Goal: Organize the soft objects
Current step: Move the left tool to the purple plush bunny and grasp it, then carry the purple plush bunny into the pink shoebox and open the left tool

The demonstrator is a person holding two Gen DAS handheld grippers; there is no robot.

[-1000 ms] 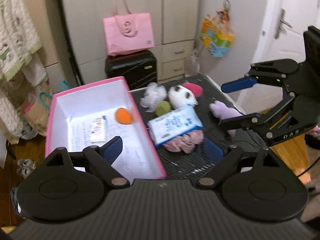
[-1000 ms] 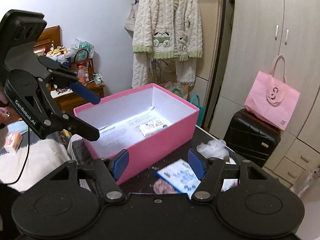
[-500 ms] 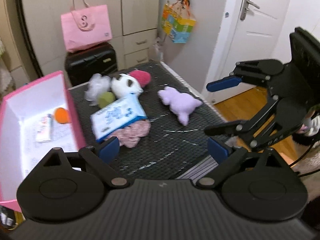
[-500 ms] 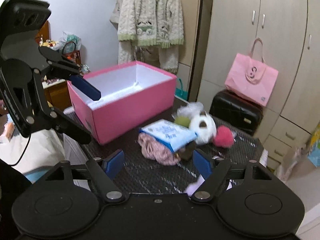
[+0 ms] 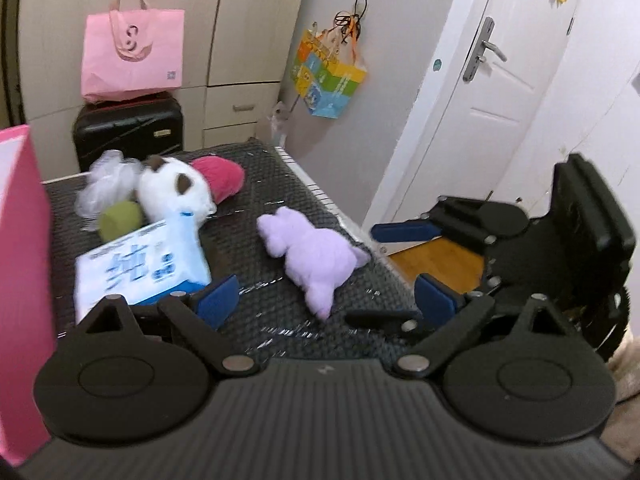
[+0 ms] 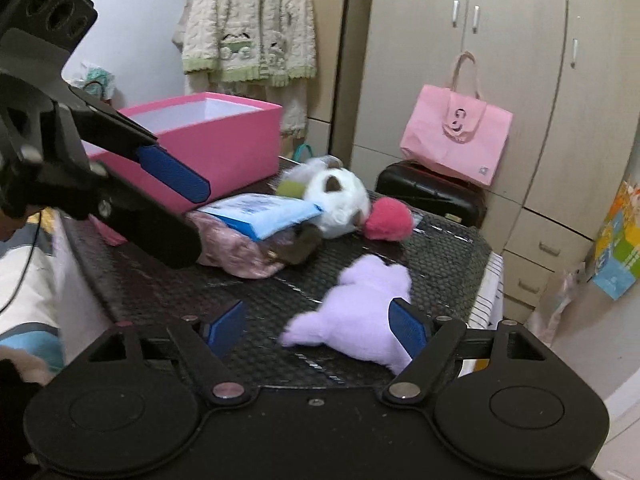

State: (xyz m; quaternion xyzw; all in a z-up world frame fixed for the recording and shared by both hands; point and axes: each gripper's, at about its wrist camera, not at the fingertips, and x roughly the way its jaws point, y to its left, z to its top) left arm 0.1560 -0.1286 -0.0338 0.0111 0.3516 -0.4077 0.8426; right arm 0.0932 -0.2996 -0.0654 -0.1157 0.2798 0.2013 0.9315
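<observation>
A purple plush toy [image 5: 312, 256] [image 6: 360, 312] lies near the right edge of the black mat [image 5: 280, 312]. My left gripper [image 5: 326, 300] hovers open just short of it, nothing between its fingers. My right gripper [image 6: 316, 328] [image 5: 384, 272] is open too, low over the mat. Its right pad [image 6: 408, 328] overlaps the plush without pressing it. Further back lie a white plush ball [image 5: 172, 192], a pink plush [image 5: 220, 178], a green ball [image 5: 120, 218], a blue-white packet [image 5: 140, 268] and a pink fuzzy cloth [image 6: 236, 248]. The pink box [image 6: 224, 140] stands at the left.
A black suitcase [image 5: 128, 136] with a pink bag [image 5: 132, 52] stands behind the table by the wardrobe. A white door [image 5: 500, 80] and a colourful hanging bag [image 5: 328, 76] are on the right. The mat's right edge drops to wooden floor [image 5: 436, 260].
Both views have swung away from the pink box toward the purple plush and come lower and closer to the mat. The right gripper's fingers stand wider apart than before.
</observation>
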